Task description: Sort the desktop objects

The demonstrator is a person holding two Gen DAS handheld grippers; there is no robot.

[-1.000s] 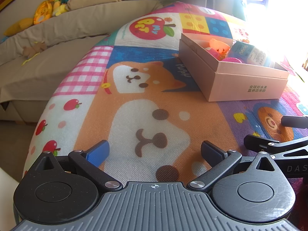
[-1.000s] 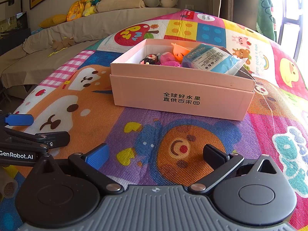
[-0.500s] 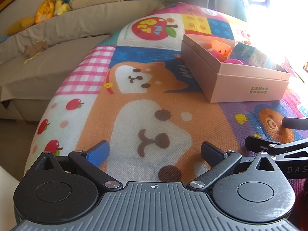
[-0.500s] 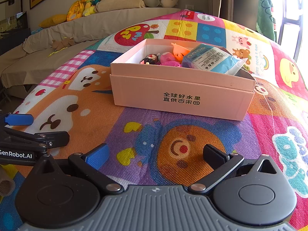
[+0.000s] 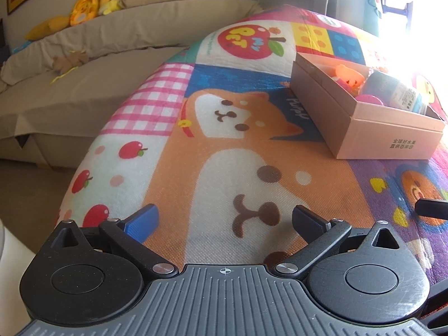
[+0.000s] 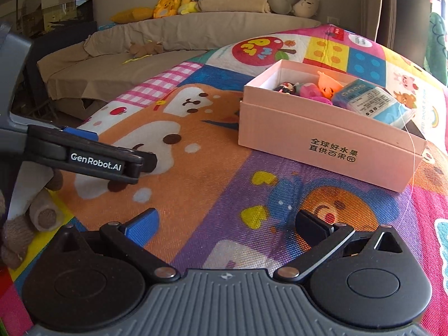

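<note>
A pink cardboard box [image 6: 330, 137] stands on the colourful cartoon mat [image 6: 212, 184], ahead and to the right. It holds an orange toy [image 6: 327, 84], a pink toy [image 6: 308, 89], a small dark figurine [image 6: 285, 87] and a blue tissue pack [image 6: 369, 103]. The box also shows at the right in the left wrist view [image 5: 372, 128]. My right gripper [image 6: 225, 221] is open and empty above the mat. My left gripper [image 5: 224, 219] is open and empty above the mat; it also shows from the side at the left in the right wrist view [image 6: 112, 162].
A beige sofa [image 6: 179, 42] with plush toys [image 6: 182, 0] and a neck pillow [image 6: 296, 0] runs behind the mat. A brown knitted plush [image 6: 25, 224] lies at the mat's left near edge. A window [image 5: 414, 14] glares at the right.
Both grippers have risen and swung left, so the box sits further right in both views. The left gripper now looms larger in the right wrist view. Both stay open.
</note>
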